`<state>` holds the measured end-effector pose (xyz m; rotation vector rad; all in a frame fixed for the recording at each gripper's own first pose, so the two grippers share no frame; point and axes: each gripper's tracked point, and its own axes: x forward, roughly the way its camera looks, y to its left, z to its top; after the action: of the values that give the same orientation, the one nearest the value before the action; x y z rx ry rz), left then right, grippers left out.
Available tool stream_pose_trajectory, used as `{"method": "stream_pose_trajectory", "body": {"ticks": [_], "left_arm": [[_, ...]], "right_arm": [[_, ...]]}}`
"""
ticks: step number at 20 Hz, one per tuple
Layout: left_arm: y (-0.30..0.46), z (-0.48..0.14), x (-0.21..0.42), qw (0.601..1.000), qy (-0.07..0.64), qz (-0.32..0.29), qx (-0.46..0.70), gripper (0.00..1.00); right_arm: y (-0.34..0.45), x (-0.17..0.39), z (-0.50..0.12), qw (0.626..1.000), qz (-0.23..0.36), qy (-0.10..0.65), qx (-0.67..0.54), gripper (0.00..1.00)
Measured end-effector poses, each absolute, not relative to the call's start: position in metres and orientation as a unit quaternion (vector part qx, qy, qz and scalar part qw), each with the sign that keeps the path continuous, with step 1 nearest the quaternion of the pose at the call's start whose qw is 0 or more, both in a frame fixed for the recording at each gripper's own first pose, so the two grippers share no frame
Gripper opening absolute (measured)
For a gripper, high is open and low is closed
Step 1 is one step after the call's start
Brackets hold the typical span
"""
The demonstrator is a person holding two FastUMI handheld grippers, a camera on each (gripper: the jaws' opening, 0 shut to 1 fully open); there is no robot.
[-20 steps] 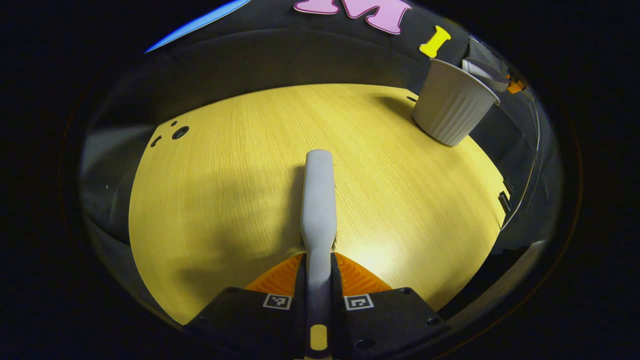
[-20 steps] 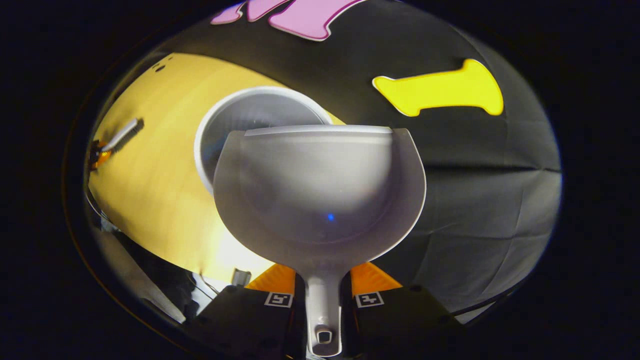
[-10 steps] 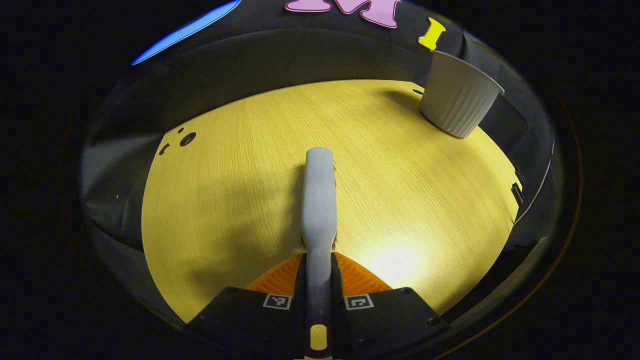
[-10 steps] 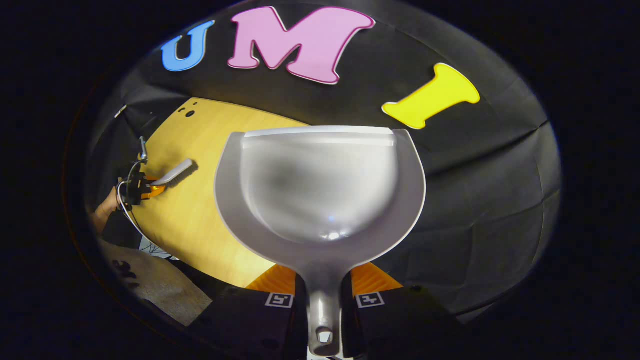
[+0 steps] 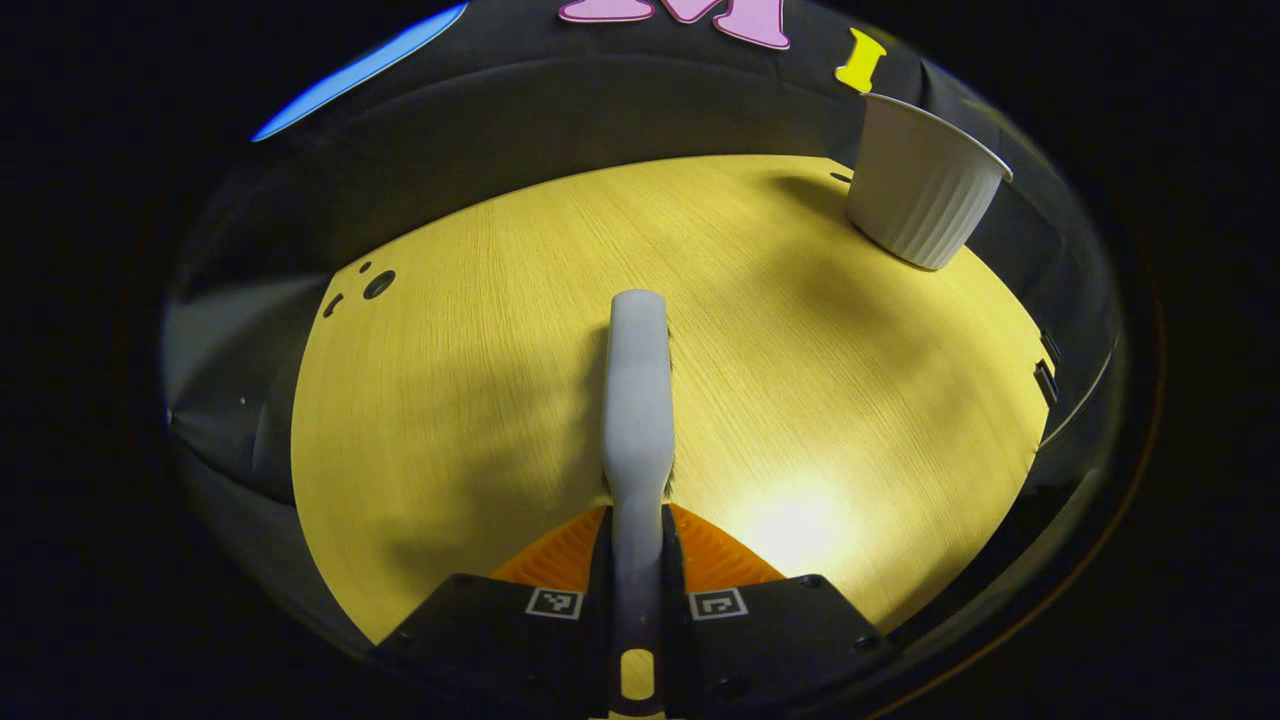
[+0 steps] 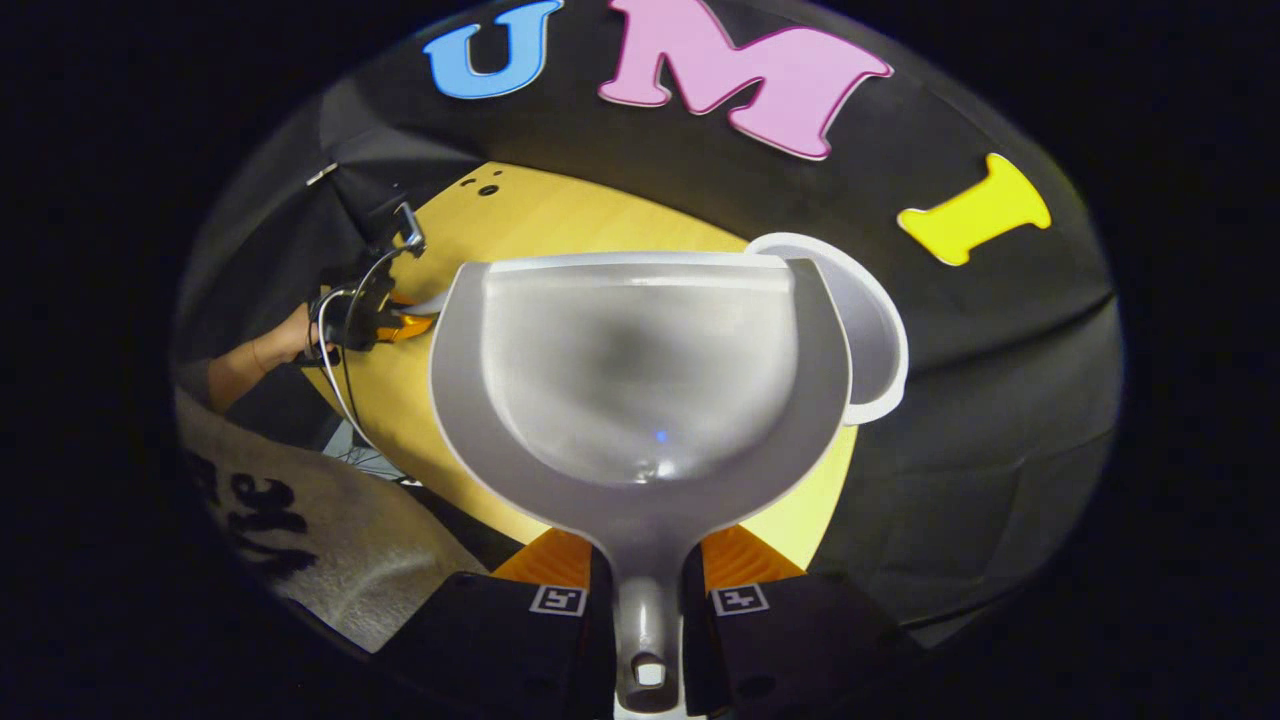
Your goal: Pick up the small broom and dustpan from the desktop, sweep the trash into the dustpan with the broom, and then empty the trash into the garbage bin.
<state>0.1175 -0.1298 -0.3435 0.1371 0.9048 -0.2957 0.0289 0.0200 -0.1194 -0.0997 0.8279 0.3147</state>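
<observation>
Both your grippers are clamped: your left gripper [image 5: 637, 545] pinches the broom [image 5: 637, 400] handle above the desktop [image 5: 480, 330]; your right gripper [image 6: 648, 575] holds the dustpan [image 6: 640, 370] beside the garbage bin [image 6: 875, 330].

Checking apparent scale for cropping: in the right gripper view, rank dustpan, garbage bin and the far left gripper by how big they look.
1. dustpan, largest, but nearest the camera.
2. garbage bin, partly hidden behind the dustpan.
3. left gripper, smallest, far off.
</observation>
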Motion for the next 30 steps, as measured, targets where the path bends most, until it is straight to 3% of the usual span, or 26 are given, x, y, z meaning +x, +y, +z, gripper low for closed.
{"method": "stream_pose_trajectory", "body": {"ticks": [1,10,15,20,23,30], "left_arm": [[-0.130,-0.344,0.117,0.885,0.438,-0.143,0.066,0.22],[-0.128,-0.342,0.122,0.883,0.443,-0.129,0.083,0.31],[-0.130,-0.337,0.122,0.883,0.444,-0.125,0.087,0.57],[-0.129,-0.329,0.121,0.885,0.442,-0.112,0.090,0.62],[-0.126,-0.317,0.120,0.890,0.438,-0.096,0.087,0.72],[-0.125,-0.296,0.104,0.894,0.434,-0.076,0.078,0.79]], "right_arm": [[0.030,0.029,-0.128,0.900,0.161,0.402,-0.054,0.30],[0.109,0.050,-0.222,0.878,0.201,0.431,-0.051,0.30],[0.134,0.082,-0.270,0.872,0.206,0.441,-0.043,0.30],[0.142,0.119,-0.305,0.872,0.202,0.443,-0.039,0.30],[0.150,0.138,-0.316,0.871,0.203,0.444,-0.046,0.30],[0.168,0.161,-0.335,0.867,0.214,0.448,-0.042,0.30]]}}
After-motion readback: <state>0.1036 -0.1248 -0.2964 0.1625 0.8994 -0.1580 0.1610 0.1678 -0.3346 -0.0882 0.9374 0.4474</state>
